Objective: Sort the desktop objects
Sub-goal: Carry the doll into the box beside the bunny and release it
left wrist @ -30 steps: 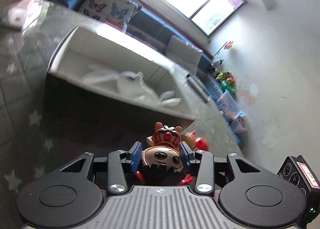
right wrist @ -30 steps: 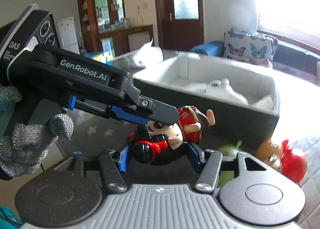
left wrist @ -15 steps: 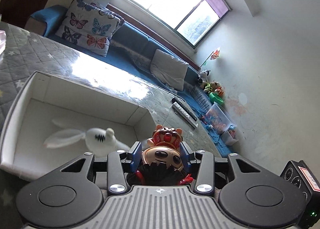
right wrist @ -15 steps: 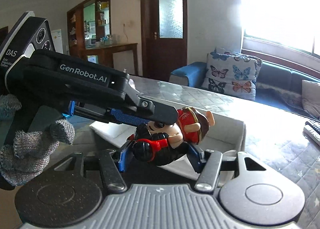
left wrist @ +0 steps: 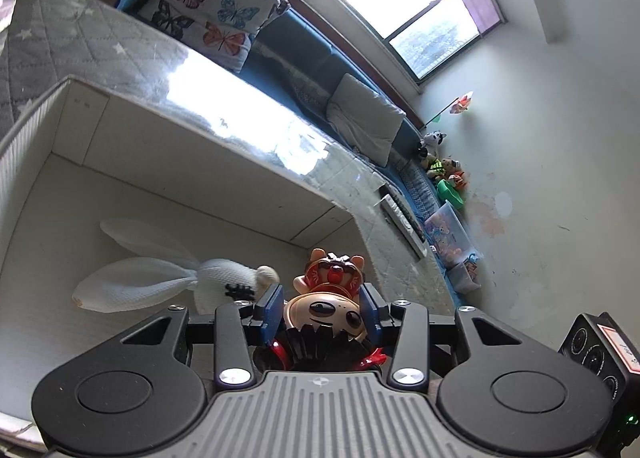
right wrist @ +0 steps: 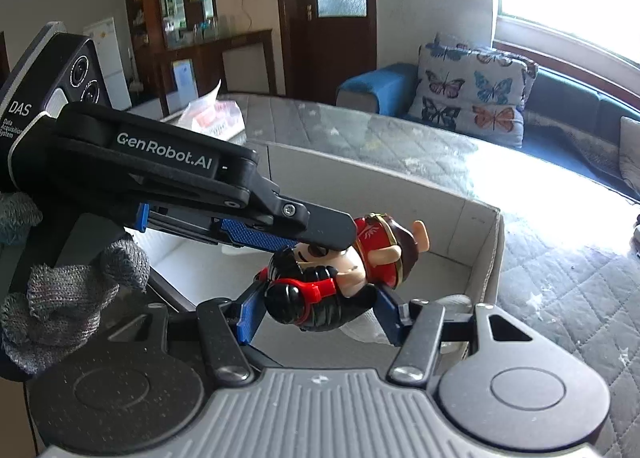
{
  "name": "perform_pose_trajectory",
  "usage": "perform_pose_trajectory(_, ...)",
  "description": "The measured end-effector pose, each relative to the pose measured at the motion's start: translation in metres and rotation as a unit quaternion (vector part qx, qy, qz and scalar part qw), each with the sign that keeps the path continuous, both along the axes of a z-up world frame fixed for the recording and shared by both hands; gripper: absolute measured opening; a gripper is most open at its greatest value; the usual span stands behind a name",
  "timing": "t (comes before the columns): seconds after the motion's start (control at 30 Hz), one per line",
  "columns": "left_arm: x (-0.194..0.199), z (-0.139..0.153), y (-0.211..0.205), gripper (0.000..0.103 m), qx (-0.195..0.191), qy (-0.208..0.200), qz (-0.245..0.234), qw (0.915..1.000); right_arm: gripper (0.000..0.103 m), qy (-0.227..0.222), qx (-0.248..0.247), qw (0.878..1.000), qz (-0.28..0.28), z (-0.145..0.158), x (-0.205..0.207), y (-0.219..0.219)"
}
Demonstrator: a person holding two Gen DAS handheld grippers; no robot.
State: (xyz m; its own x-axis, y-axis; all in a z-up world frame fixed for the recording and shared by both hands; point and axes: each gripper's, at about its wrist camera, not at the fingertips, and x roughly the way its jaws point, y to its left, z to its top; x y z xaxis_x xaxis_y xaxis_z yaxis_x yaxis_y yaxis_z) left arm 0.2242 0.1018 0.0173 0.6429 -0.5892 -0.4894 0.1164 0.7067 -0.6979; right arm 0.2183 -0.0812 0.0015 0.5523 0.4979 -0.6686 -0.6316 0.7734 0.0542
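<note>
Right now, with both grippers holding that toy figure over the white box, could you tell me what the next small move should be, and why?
Probably lower it a little, then open both grippers. The toy figure hangs clamped between the left gripper and the right gripper, already past the white box's rim, above its floor beside the white plush rabbit.

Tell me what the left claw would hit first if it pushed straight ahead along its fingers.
Probably the far wall of the white box. The left claw, shut on the toy figure, points over the box interior, just beside the plush rabbit; depth is unclear.
</note>
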Motion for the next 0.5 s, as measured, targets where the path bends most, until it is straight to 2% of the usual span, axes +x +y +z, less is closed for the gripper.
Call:
perform_pose_trajectory(0.33, -0.001, -0.007, 0.005, 0.044, -0.007, 0.000, 0.000, 1.0000, 0.059, 0.017, -0.011, 1.000, 0.002, -0.013, -0.002, 0.002)
perform_pose_trajectory(0.5, -0.005, -0.002, 0.001, 0.044, 0.007, -0.005, -0.002, 1.0000, 0.060, 0.022, -0.014, 1.000, 0.002, -0.013, -0.004, 0.002)
